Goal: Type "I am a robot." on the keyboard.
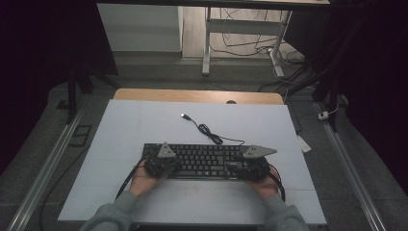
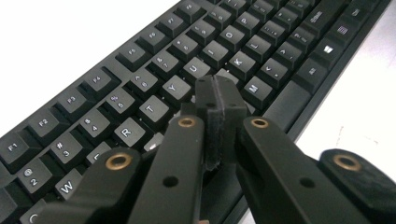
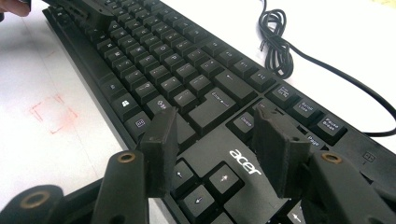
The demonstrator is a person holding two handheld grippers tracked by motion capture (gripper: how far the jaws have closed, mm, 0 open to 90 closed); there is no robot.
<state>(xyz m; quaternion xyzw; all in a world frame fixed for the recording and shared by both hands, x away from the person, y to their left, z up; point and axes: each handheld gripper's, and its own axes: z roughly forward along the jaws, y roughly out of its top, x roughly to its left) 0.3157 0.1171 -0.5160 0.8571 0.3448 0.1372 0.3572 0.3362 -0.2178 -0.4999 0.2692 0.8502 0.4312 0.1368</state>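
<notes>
Centrally, a black plastic full-size keyboard (image 1: pixel 204 161) lies on the pale blue surface (image 1: pixel 144 125), its coiled black cable (image 1: pixel 209 132) trailing away. Left hand-held gripper (image 2: pixel 217 100): clenched with nothing between the pads, tips over the letter keys. Right hand-held gripper (image 3: pixel 217 147): released, jaws apart above the arrow-key block.
</notes>
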